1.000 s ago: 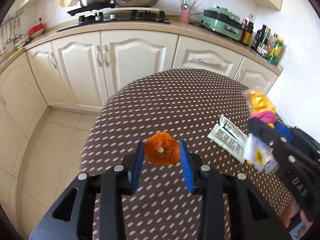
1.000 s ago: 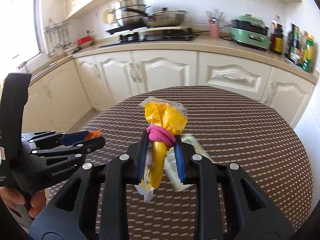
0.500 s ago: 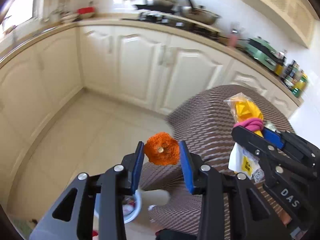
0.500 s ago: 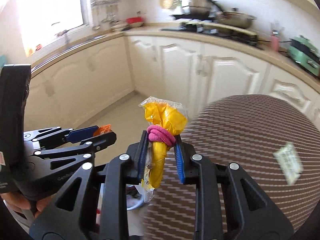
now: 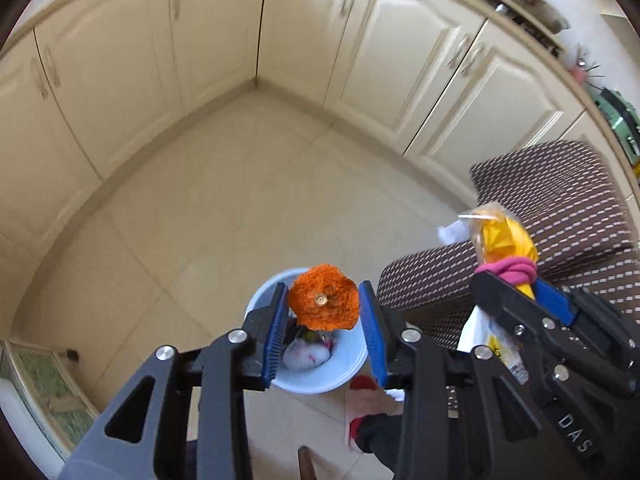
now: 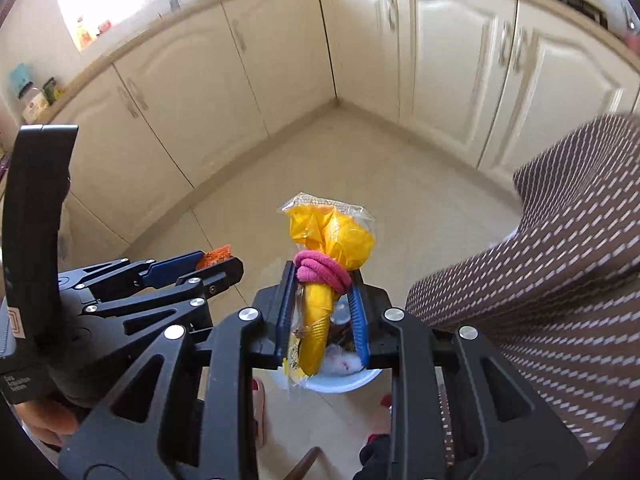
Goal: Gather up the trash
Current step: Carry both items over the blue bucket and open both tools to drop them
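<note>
We hold the left gripper (image 5: 324, 320) over the pale blue bin (image 5: 320, 376) on the kitchen floor (image 5: 240, 184), its blue fingers (image 5: 276, 332) clamped on an orange crinkled paper flower (image 5: 323, 298). Just beside it, our right gripper (image 6: 322, 312) has its fingers (image 6: 285, 312) closed on a yellow plastic bag (image 6: 330, 240) tied with a pink band (image 6: 322, 272), also above the bin, which holds crumpled white trash (image 5: 306, 356). The brown dotted tabletop's (image 5: 560, 200) edge lies to the right.
</note>
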Available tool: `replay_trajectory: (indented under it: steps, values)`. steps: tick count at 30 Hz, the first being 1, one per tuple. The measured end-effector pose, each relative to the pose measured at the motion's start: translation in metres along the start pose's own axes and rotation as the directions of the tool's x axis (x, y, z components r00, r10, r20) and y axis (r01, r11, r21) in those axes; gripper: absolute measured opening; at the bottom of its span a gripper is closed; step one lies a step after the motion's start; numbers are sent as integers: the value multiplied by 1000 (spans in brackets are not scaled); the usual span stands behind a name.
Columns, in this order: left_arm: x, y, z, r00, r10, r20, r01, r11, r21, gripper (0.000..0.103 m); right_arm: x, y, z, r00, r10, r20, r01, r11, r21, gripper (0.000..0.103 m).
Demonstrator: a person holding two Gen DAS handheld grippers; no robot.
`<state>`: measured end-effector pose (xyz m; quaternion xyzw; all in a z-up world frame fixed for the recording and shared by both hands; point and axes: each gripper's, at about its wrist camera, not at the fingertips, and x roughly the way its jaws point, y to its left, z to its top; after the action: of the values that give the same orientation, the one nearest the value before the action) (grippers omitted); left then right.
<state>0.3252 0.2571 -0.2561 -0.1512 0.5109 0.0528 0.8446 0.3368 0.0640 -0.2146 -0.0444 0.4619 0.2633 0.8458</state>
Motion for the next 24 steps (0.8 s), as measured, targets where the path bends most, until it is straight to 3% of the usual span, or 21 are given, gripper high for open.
replay_trajectory:
  steps: [5, 6, 8, 9, 24]
  values:
    - [30, 6, 2, 998, -14, -55, 12, 1000, -21, 37, 27, -6, -9, 999, -18, -51, 19, 1000, 25, 25]
    - [33, 7, 2, 998, -19, -63, 18, 1000, -23, 39, 33, -9, -10, 998, -15, -61, 17, 999, 33, 25]
    - [40, 8, 5, 998, -11, -67, 9, 1000, -27, 55, 38, -13, -10, 997, -20, -69, 22, 999, 40, 25]
    - [41, 8, 4, 998, -3, -64, 1, 1000, -27, 56, 41, -14, -10, 997, -18, -74, 21, 999, 42, 25]
    - [48, 14, -7, 996, 39, -86, -43, 998, -44, 58, 60, -15, -20, 993, 11, -119, -3, 998, 68, 25]
